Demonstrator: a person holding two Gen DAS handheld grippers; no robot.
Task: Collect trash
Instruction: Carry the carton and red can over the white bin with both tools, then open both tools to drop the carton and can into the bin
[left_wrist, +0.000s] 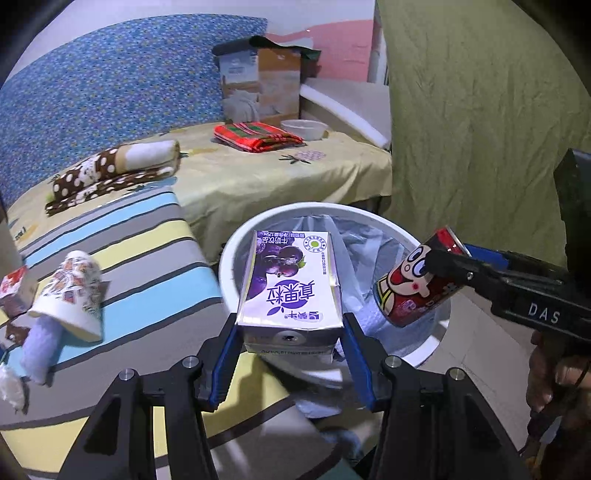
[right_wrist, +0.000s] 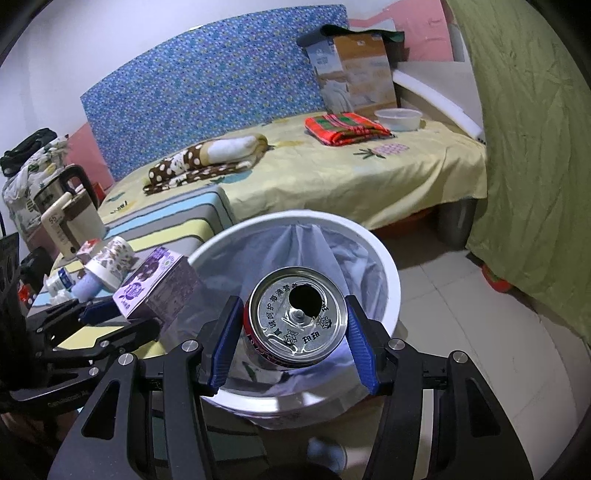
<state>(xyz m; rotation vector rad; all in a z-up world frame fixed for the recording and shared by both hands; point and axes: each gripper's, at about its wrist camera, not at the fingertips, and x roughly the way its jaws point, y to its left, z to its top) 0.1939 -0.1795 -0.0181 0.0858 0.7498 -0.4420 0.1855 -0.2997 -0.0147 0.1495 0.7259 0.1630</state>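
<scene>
We note the left claw (left_wrist: 291, 334) closed on a purple-and-white drink carton (left_wrist: 290, 280), blue pads pressed to its two side faces. The carton's long axis runs straight out along the claw's pointing line; its far end reaches over the near rim of the white trash bin (left_wrist: 236, 251), its near end sits between the pads.

To the right, the right claw (right_wrist: 295, 328) is clamped on a red cartoon can (left_wrist: 417, 284), pads on opposite sides of the can wall. In the left wrist view the can lies tilted over the bin's right rim, its long axis crossing the claw's fingers.

The right wrist view shows what the left does not: the can's silver top (right_wrist: 297, 317) with its dark opened mouth faces the camera, so the can's axis runs away from that claw, down into the bin. It also shows the clear liner bag (right_wrist: 325, 251) and, far left of the claw, a kettle (right_wrist: 64, 195). The left view alone shows the can's printed face and the person's hand (left_wrist: 554, 376) on the right claw's handle.

Left of the left claw, on the striped counter (left_wrist: 147, 258), lie a tipped patterned paper cup (left_wrist: 72, 291) and a pale blue roll (left_wrist: 38, 349). Beyond both claws are the bed (right_wrist: 332, 177) and a green curtain (right_wrist: 535, 147). Nothing stands between carton, can and the bin opening.
</scene>
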